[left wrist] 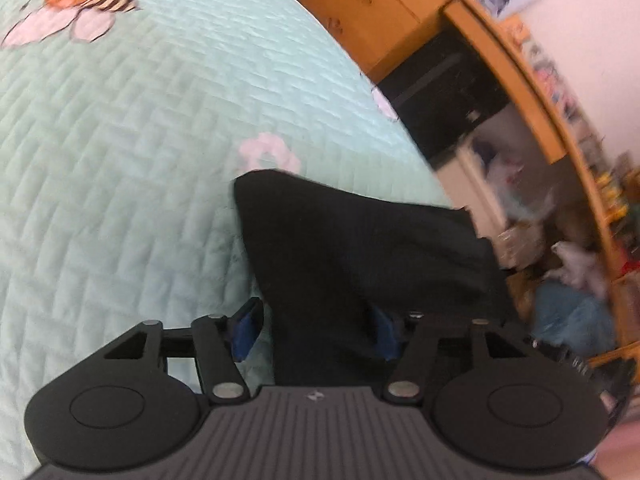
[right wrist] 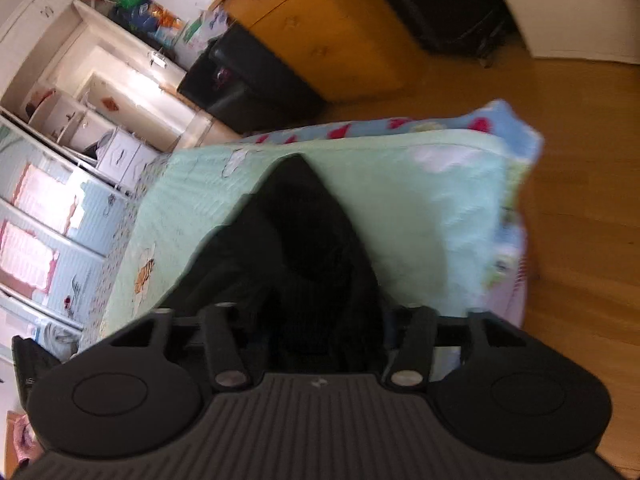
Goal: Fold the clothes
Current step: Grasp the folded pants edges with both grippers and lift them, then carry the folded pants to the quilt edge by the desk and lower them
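A black ribbed garment (left wrist: 352,248) lies bunched on a mint-green quilted bedspread (left wrist: 140,140) printed with a bee and flowers. In the left wrist view my left gripper (left wrist: 316,328) stands open over the cloth. The left blue pad (left wrist: 246,328) is clear of the fabric, and the cloth half covers the right pad. In the right wrist view the same black garment (right wrist: 304,240) rises to a peak between the spread fingers of my right gripper (right wrist: 316,332). Cloth hides most of its pads, and the jaws stand wide apart. The bedspread (right wrist: 432,220) ends at the bed's corner just beyond.
Past the bed's edge stand a wooden dresser (left wrist: 372,12), a black bin (left wrist: 440,92) and cluttered shelves (left wrist: 560,260). The right wrist view shows wooden floor (right wrist: 580,200), white shelving (right wrist: 100,92), a black bin (right wrist: 248,80) and a white container (right wrist: 568,8).
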`<state>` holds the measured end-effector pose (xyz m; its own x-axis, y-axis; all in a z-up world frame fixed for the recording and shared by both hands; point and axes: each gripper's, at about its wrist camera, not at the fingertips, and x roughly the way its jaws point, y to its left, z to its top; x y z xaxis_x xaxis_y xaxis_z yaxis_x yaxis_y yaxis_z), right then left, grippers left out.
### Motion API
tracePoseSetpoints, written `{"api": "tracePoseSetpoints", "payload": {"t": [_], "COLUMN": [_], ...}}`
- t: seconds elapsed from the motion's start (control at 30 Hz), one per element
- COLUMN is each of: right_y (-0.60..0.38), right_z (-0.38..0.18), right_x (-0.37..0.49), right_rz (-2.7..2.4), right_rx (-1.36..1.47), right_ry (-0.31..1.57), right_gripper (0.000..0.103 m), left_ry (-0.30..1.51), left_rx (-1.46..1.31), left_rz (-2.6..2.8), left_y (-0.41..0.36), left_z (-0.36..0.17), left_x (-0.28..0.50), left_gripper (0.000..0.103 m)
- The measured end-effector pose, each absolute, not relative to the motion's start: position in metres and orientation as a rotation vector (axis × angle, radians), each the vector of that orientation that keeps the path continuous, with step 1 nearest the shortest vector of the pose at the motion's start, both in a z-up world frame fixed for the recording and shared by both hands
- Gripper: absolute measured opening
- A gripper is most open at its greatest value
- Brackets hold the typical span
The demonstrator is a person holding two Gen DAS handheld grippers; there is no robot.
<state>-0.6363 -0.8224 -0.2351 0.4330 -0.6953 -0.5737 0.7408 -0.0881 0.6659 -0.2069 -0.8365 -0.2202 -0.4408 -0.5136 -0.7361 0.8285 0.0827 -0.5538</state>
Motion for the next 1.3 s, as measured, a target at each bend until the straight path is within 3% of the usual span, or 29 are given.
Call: {"api": "tracePoseSetpoints", "payload": {"t": [0.2, 0.27, 0.33, 0.43, 0.53, 0.6, 0.7, 0.77, 0.9, 1.0, 1.3], "right_y": [-0.758, -0.755, -0.764, -0.783, -0.793, -0.791, -0.756, -0.734, -0.7, -0.692, -0.679], "right_z": [-0.182, -0.172, -0.179, -0.208, -0.23, -0.236, -0.202, -0.175, -0.128, -0.101, -0.059], "right_x": [-0.63, -0.607, -0.579, -0.553, -0.563, -0.572, -0.569, -0.546, -0.495, -0.474, -0.465], "right_rz": [-1.269, -1.165, -1.083, -1.067, -1.209, -1.3, -1.256, -1.235, -1.282, -1.289, -1.293], "right_rx": [0.864, 0.802, 0.805, 0.875, 0.927, 0.952, 0.839, 0.691, 0.491, 0.513, 0.623], "right_ry": [-0.069, -0.05, 0.007, 0.089, 0.133, 0.133, 0.078, 0.177, 0.362, 0.381, 0.44], "right_gripper": [0.061, 0.071, 0.074, 0.074, 0.06, 0.061, 0.062, 0.071, 0.074, 0.085, 0.086], "left_ry": [1.197, 1.168, 1.162, 1.145, 1.107, 1.055, 0.969, 0.87, 0.728, 0.683, 0.657], "left_rx": [0.317, 0.315, 0.323, 0.37, 0.474, 0.515, 0.537, 0.591, 0.674, 0.691, 0.682], "left_rz": [-1.59, -1.587, -1.604, -1.649, -1.68, -1.688, -1.682, -1.653, -1.591, -1.563, -1.501], "left_y": [-0.79, -0.773, -0.759, -0.744, -0.73, -0.72, -0.711, -0.707, -0.698, -0.69, -0.667], "left_z": [-0.197, -0.194, -0.195, -0.198, -0.205, -0.203, -0.188, -0.171, -0.133, -0.112, -0.066], "left_x": [-0.191, -0.197, -0.21, -0.233, -0.254, -0.261, -0.268, -0.28, -0.303, -0.307, -0.308], "left_gripper": [0.062, 0.062, 0.062, 0.062, 0.062, 0.062, 0.062, 0.063, 0.07, 0.073, 0.076]}}
